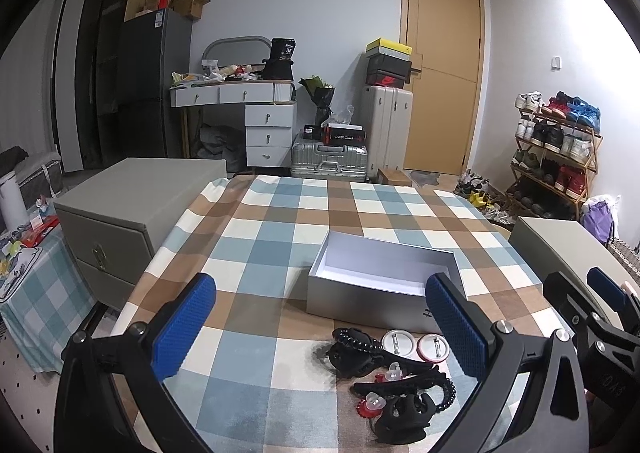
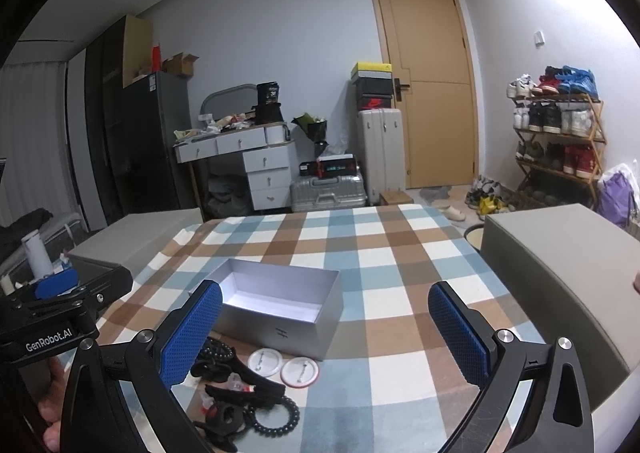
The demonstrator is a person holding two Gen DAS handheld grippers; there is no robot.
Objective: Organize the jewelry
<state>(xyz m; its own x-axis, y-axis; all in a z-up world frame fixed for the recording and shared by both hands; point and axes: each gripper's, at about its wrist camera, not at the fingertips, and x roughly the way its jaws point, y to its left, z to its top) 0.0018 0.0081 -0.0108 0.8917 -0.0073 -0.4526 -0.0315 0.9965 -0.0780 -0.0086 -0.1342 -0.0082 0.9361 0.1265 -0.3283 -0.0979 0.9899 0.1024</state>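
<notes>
Opening step, judged: nothing grasped yet. Left gripper, jaws spread wide, empty, above the checked tablecloth. Lower centre of the left-wrist view: jewelry pile and two round badges, just in front of the open grey box, seemingly empty. Right gripper, jaws likewise spread, empty. Next move calls for descending, pinching one piece, lifting into box.
</notes>
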